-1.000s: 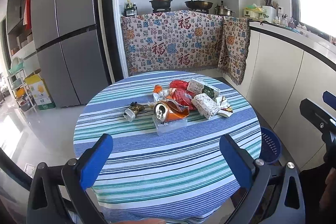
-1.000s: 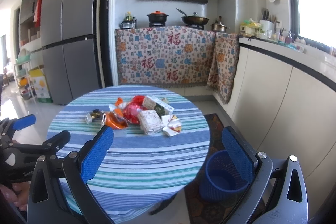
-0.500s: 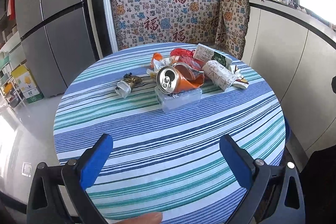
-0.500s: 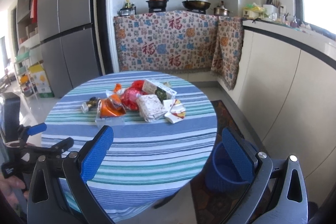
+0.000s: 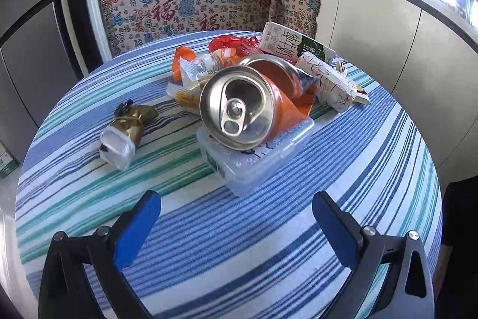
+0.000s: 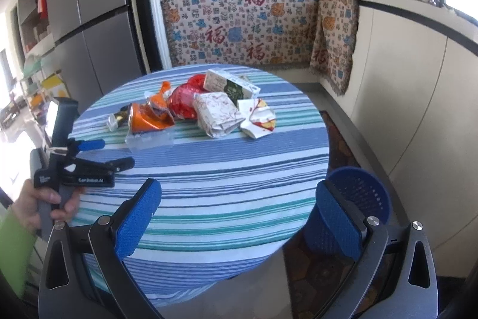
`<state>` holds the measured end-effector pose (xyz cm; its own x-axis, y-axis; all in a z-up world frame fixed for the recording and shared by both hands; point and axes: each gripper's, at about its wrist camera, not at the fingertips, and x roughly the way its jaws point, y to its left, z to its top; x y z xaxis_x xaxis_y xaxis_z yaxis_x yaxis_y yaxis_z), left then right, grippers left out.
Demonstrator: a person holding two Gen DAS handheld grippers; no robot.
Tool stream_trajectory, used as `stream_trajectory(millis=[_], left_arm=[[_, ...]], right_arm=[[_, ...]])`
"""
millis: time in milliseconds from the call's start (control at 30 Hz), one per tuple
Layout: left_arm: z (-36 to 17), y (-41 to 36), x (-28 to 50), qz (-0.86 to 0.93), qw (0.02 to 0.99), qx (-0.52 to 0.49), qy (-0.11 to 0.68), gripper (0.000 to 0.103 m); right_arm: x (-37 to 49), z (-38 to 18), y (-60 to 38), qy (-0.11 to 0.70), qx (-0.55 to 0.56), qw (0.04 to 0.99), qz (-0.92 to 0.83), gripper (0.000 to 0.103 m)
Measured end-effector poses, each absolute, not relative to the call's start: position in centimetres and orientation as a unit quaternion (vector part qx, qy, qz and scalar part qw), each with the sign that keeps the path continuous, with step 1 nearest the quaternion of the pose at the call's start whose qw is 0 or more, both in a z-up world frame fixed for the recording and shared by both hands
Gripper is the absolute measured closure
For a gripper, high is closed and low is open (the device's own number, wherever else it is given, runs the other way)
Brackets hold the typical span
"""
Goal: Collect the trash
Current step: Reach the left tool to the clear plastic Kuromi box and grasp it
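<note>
A pile of trash lies on the round striped table (image 5: pixel 269 244). A crushed orange can (image 5: pixel 248 106) rests on a clear plastic box (image 5: pixel 257 157). Left of it lies a gold wrapper (image 5: pixel 125 130). Behind are orange and red wrappers (image 5: pixel 227 47), a milk carton (image 5: pixel 292 45) and a crumpled paper box (image 5: pixel 331 82). My left gripper (image 5: pixel 236 217) is open and empty, just short of the plastic box. My right gripper (image 6: pixel 239 208) is open and empty, at the table's near edge. In the right wrist view the pile (image 6: pixel 191 109) and the left gripper (image 6: pixel 101 154) show.
A blue mesh bin (image 6: pixel 361 199) stands on the floor right of the table (image 6: pixel 227 169). White cabinets (image 6: pixel 418 79) run along the right. A cloth-covered counter (image 6: pixel 239 23) with pots and a grey fridge (image 6: pixel 89 20) stand behind.
My left gripper has moved forward and down toward the can and plastic box, which now look much larger. My right gripper has moved slightly closer to the table. Both stay open.
</note>
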<state>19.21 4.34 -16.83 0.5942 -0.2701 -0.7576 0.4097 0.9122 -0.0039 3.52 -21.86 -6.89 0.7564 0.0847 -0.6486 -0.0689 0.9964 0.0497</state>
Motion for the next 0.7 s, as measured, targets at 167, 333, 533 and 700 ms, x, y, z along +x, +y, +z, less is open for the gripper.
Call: stream_trajectory(millis=[167, 333, 533, 700], left_arm=[[-17.1, 3.5, 22.3, -0.199, 0.887, 0.108, 0.403, 0.000], [-17.2, 2.3, 23.9, -0.248, 0.876, 0.131, 0.391, 0.000], [-16.9, 0.8, 23.3, -0.302, 0.858, 0.141, 0.391, 0.026], [-16.6, 2.4, 21.3, -0.284, 0.852, 0.081, 0.433, 0.037]], right_arm=[[4.2, -7.8, -21.7, 0.360, 0.013, 0.932, 0.045, 0.000], [4.4, -8.1, -21.6, 0.364, 0.011, 0.930, 0.045, 0.000], [4.5, -8.3, -22.0, 0.367, 0.013, 0.929, 0.035, 0.000], [4.4, -7.9, -22.5, 0.365, 0.017, 0.930, 0.028, 0.000]])
